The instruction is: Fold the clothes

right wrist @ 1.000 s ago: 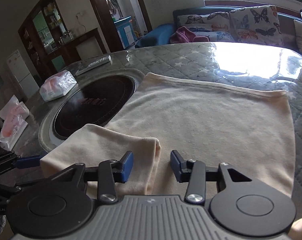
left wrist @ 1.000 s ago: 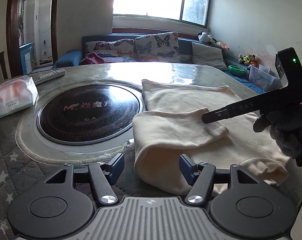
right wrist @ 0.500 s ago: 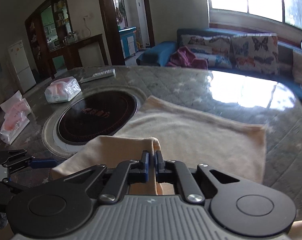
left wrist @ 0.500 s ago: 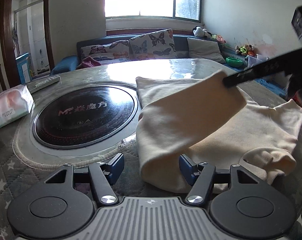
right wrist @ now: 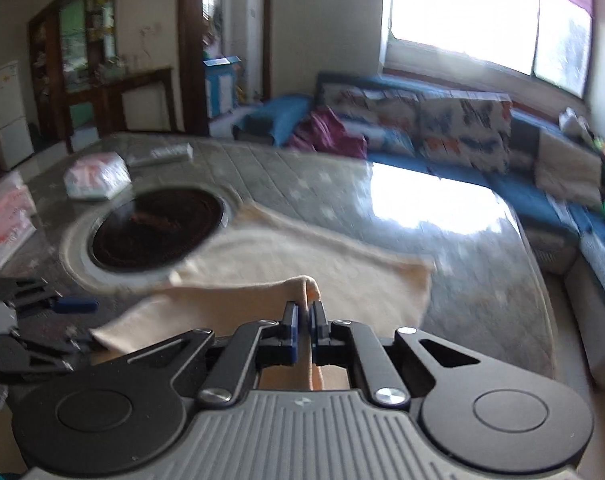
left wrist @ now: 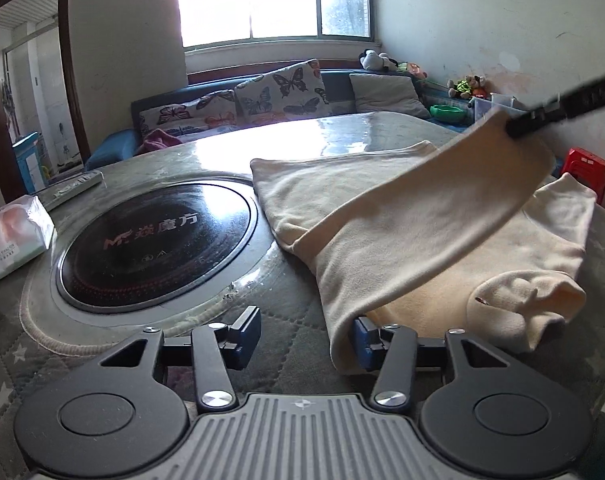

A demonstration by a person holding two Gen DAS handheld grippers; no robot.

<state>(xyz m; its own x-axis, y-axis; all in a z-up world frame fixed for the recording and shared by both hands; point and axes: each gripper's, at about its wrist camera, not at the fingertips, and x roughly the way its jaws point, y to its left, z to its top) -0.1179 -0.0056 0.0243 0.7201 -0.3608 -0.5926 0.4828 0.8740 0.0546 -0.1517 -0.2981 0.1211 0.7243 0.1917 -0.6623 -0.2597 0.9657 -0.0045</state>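
Note:
A cream long-sleeved garment (left wrist: 334, 184) lies spread on the quilted table (left wrist: 286, 344). My right gripper (right wrist: 304, 316) is shut on the cuff of one sleeve (left wrist: 422, 232) and holds it up off the table, stretched toward the upper right. In the left wrist view the right gripper (left wrist: 516, 127) shows as a dark bar at the sleeve's end. My left gripper (left wrist: 304, 334) is open, low over the table at the garment's near edge, and the cloth touches its right finger (left wrist: 366, 338). The other sleeve (left wrist: 530, 304) lies bunched at the near right.
A round black cooktop (left wrist: 154, 236) is set into the table left of the garment. A tissue pack (left wrist: 10, 236) and a remote (left wrist: 74, 186) lie beyond it. A blue sofa (left wrist: 270, 96) with butterfly cushions runs behind the table. A red stool (left wrist: 586, 168) stands at the right.
My right gripper shut on the sleeve cuff and raised it up and to the right, unfolding the sleeve off the garment. My left gripper stayed open and nearly still.

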